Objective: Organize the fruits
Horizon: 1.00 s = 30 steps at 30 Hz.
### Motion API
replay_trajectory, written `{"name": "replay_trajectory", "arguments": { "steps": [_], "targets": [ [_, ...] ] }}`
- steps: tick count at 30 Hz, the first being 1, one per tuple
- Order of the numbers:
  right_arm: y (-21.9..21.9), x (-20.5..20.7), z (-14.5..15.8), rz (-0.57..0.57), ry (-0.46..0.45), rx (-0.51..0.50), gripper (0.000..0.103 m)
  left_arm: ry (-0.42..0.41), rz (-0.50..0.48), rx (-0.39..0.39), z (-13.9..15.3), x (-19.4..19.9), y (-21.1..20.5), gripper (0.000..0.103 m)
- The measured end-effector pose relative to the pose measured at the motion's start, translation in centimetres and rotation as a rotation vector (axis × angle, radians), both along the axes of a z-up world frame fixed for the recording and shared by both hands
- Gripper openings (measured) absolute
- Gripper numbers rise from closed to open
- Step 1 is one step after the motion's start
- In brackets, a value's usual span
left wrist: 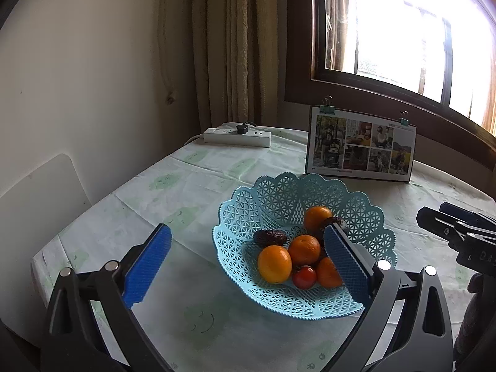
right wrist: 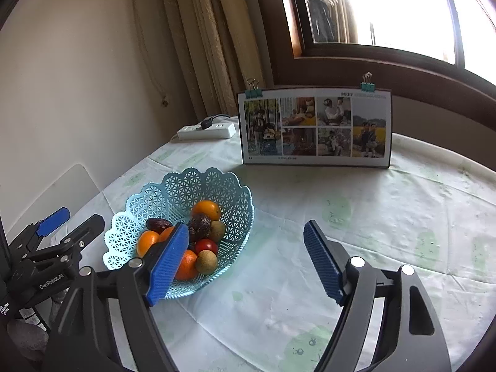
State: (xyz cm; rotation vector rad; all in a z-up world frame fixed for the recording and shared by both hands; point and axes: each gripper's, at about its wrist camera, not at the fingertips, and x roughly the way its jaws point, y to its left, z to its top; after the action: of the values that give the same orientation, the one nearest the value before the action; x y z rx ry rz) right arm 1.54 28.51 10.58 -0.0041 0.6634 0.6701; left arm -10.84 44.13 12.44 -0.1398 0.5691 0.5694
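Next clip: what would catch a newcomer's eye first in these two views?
The pale blue lattice basket near the table's middle, heaped with oranges, dark dates and a red tomato. Behind it stands a clipped photo board under the bright window. Both tongs, left and right, hang open and empty.

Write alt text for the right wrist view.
A light blue lattice basket holding oranges, dates, a cherry tomato and small tan fruits sits on a pale tablecloth, seen past the open, empty right gripper. Behind stand a photo card and a power strip.
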Motion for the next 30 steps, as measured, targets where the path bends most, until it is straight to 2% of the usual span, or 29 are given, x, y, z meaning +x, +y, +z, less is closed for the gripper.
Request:
{"name": "replay_trajectory", "arguments": {
  "steps": [6, 11, 18, 20, 25, 30],
  "targets": [
    [-0.9, -1.1, 0.4, -0.009, -0.020, 0.008, 0.082, -0.003, -0.014, 0.013, 0.5, -0.4, -1.1, 0.100],
    [-1.4, -2.0, 0.5, -0.013, -0.043, -0.005, 0.090, -0.006, -0.015, 0.015, 0.7, -0.8, -1.6, 0.100],
    [-2.0, -3.4, 0.6, -0.026, -0.081, -0.022, 0.094, 0.006, -0.015, 0.029, 0.6, -1.1, -2.5, 0.100],
    [-2.0, -3.7, 0.6, -0.041, -0.099, -0.037, 0.098, 0.008, -0.014, 0.033, 0.7, -1.3, -2.7, 0.100],
    [-1.4, -5.2, 0.5, -0.049, -0.177, -0.099, 0.098, -0.001, 0.004, 0.063, 0.4, -1.8, -2.9, 0.100],
    [-0.4, -6.0, -0.2, -0.011, -0.184, -0.141, 0.098, 0.002, 0.021, 0.054, 0.0, -2.3, -2.4, 0.100]
  ]
}}
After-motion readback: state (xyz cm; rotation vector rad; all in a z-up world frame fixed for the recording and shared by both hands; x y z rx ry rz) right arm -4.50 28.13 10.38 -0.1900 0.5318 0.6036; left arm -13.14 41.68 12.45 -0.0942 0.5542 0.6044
